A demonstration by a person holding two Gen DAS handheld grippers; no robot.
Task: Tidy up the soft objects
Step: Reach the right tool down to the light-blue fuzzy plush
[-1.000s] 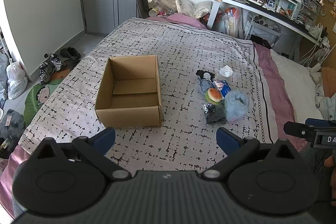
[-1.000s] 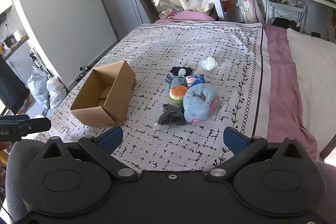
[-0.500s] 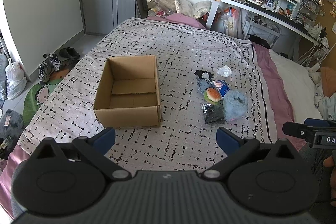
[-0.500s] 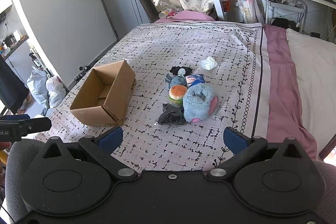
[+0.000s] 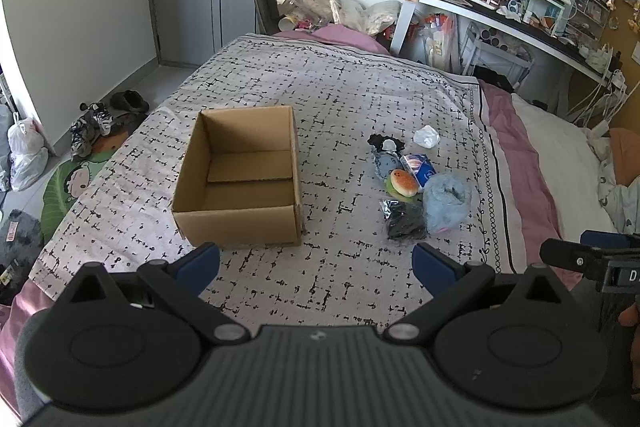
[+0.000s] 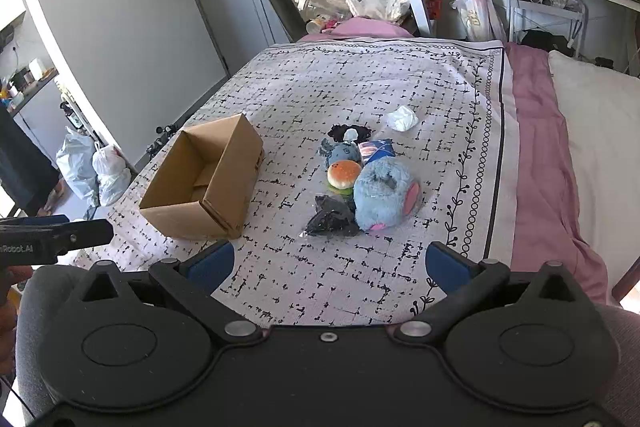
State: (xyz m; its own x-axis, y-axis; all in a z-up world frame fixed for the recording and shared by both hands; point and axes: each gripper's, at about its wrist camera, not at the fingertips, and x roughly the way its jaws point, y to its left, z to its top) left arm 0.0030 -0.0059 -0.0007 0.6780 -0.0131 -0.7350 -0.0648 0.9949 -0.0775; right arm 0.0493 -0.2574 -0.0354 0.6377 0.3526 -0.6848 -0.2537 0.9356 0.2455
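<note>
The box (image 5: 240, 179) was plain brown. The bedspread (image 5: 340, 99) was pale lilac with small black marks. The big plush toy (image 6: 382, 199) was light blue with pink spots. The burger toy (image 6: 344, 175) was orange and green. The crumpled bag (image 6: 332, 219) was black. The sheet (image 6: 536, 131) was pink.

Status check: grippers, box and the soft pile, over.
Left gripper open, empty. Right gripper open, empty. Cardboard box empty; soft toys piled beside it on the bed. Nothing blocking.
</note>
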